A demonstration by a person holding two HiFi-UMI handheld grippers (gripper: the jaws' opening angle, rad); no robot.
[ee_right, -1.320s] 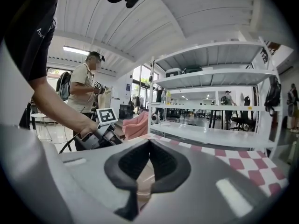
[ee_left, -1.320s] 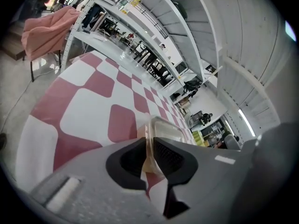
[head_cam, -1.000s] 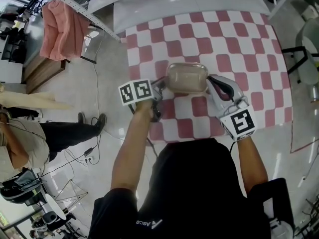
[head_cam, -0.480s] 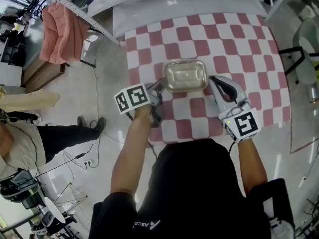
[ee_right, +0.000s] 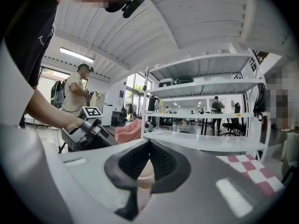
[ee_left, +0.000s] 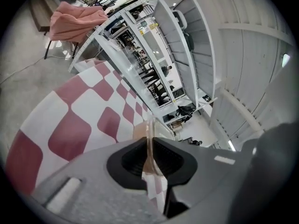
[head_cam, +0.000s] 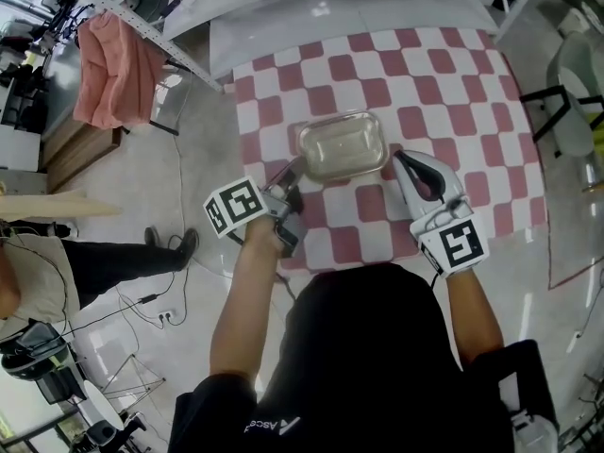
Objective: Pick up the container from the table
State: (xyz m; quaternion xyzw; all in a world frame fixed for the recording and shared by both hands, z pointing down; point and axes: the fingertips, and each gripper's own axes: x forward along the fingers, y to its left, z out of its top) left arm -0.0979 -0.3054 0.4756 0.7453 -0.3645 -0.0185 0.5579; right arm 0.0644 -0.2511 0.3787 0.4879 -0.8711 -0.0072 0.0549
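Note:
A clear, empty rectangular container (head_cam: 342, 146) hangs above the red-and-white checkered table (head_cam: 444, 74), held from both short ends. My left gripper (head_cam: 296, 172) is shut on the container's left rim, and that thin clear rim (ee_left: 149, 135) runs upright between its dark pads (ee_left: 133, 160). My right gripper (head_cam: 400, 160) is shut on the right rim. In the right gripper view a pale strip of the container (ee_right: 145, 175) shows in the narrow gap of the right gripper (ee_right: 147, 164), and the left gripper (ee_right: 88, 127) appears opposite.
A pink cloth (head_cam: 115, 57) hangs on a metal rack left of the table. A person (head_cam: 57, 262) stands on the floor at far left, with cables (head_cam: 156, 295) nearby. A chair (head_cam: 576, 74) is beyond the table's right edge. White shelving (ee_right: 205, 85) stands behind.
Both grippers have risen with the container held between them, lifting it off the table. The left gripper's marker cube has shifted left and rolled a little.

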